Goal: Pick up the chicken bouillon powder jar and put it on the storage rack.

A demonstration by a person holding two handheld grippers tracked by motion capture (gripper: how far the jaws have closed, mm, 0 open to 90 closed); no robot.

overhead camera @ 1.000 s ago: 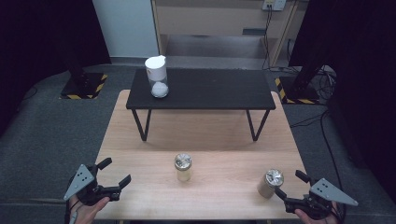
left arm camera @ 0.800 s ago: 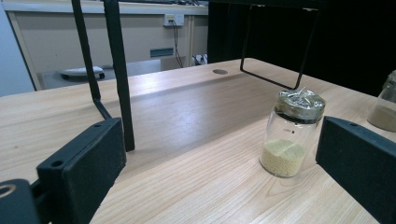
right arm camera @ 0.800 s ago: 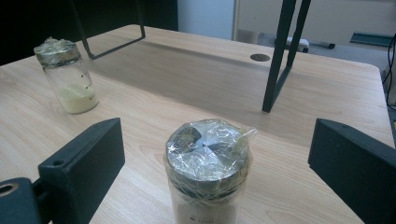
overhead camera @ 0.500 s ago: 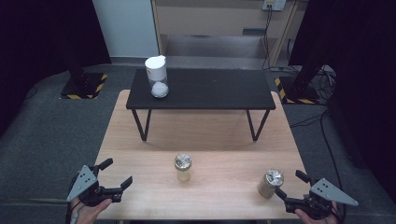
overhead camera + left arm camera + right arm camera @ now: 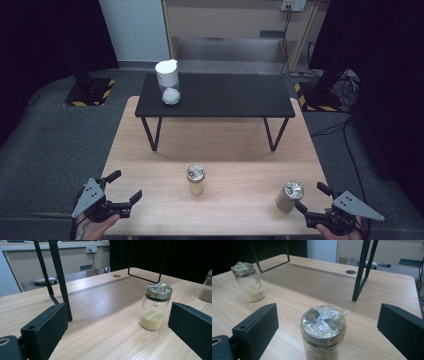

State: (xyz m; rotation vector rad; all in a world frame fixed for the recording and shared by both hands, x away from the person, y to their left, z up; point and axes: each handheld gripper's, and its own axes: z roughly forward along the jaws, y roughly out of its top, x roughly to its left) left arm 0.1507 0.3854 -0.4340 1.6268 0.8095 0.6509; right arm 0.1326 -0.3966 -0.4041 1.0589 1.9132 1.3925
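Observation:
Two small glass jars with foil and plastic wrap over their tops stand on the wooden table (image 5: 235, 145). The middle jar (image 5: 196, 179) (image 5: 155, 306) (image 5: 249, 281) holds yellow grains. The right jar (image 5: 289, 196) (image 5: 323, 332) holds a tan powder. My left gripper (image 5: 126, 185) (image 5: 117, 335) is open at the table's front left corner, well apart from the middle jar. Just behind the right jar, my right gripper (image 5: 309, 196) (image 5: 328, 315) is open, its jaws standing on either side of the jar without touching it.
A low black metal-legged table (image 5: 225, 95) stands on the far half of the wooden table. On its left end is a white cup (image 5: 167, 75) above a clear base with something white (image 5: 171, 95). Grey floor surrounds the table.
My left gripper has edged slightly to the right. The right gripper and both jars have stayed in place.

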